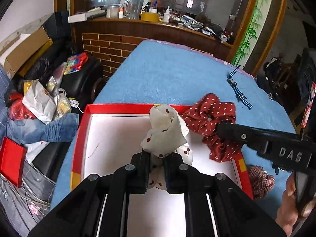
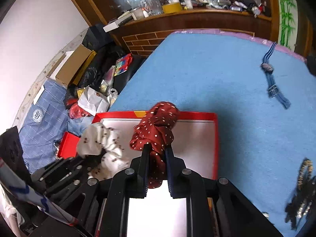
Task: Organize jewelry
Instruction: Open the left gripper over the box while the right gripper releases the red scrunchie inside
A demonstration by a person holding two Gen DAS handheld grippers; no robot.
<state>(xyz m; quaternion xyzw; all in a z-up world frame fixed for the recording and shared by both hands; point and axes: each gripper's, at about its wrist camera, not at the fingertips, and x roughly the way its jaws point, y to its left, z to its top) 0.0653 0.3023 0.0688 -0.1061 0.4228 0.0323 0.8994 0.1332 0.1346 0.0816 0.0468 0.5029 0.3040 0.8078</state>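
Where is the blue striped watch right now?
The watch lies flat on the blue cloth toward the far right of both views, near the pink edge, well beyond the red box and apart from both scrunchies.

Raised letters "DAS" stand on the side of the black plastic right tool (image 1: 225, 127), at the right edge of the left wrist view. The round white emblem on the blue checked cloth (image 2: 37, 115), at left, is too small to read.
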